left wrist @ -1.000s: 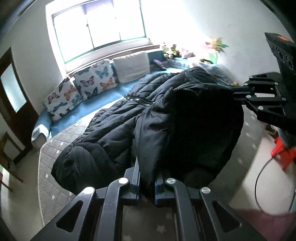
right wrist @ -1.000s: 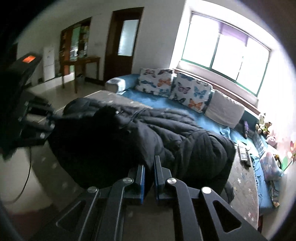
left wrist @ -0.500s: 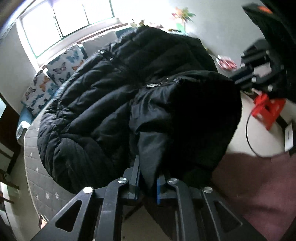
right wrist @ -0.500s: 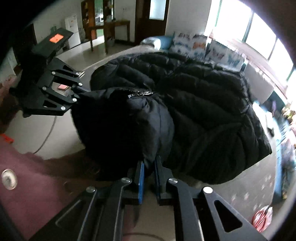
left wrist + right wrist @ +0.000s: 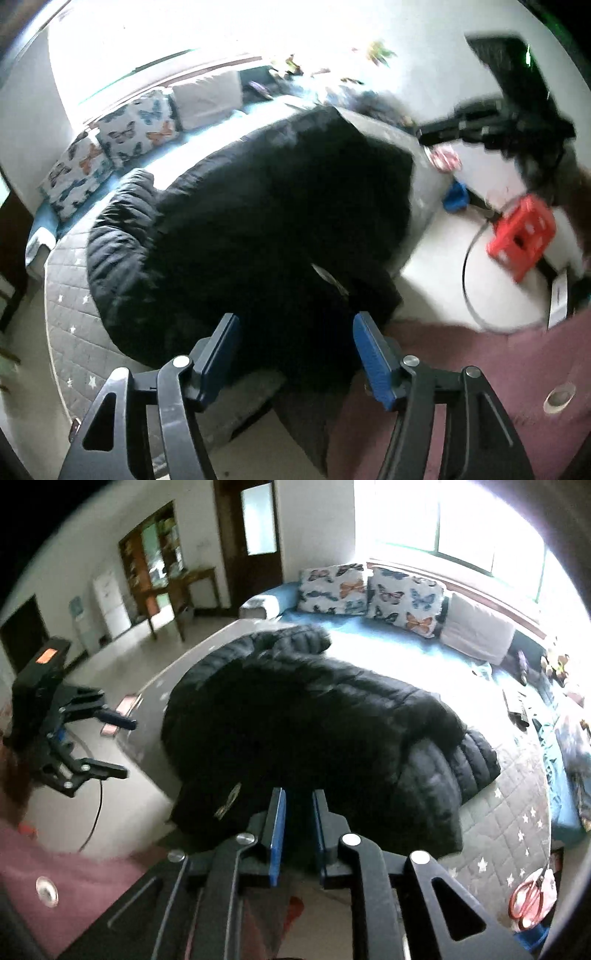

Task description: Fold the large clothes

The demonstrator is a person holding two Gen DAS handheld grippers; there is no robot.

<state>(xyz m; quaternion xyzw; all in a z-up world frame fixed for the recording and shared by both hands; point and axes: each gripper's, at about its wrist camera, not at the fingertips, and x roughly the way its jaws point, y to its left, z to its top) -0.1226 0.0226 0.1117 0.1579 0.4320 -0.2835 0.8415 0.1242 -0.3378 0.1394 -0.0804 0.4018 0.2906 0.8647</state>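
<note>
Both grippers have let go: the left gripper (image 5: 295, 354), clamped on the black down jacket (image 5: 258, 221) half a second ago, now has wide jaws; the right gripper (image 5: 298, 827) stands narrowly parted, gripping nothing. Ahead of both jaws the jacket lies on the bed (image 5: 509, 812), its flap folded over, this fold apparently finished

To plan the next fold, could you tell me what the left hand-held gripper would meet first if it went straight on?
Most likely the black jacket, which lies between and beyond the open left hand-held gripper; depth is unclear.
</note>
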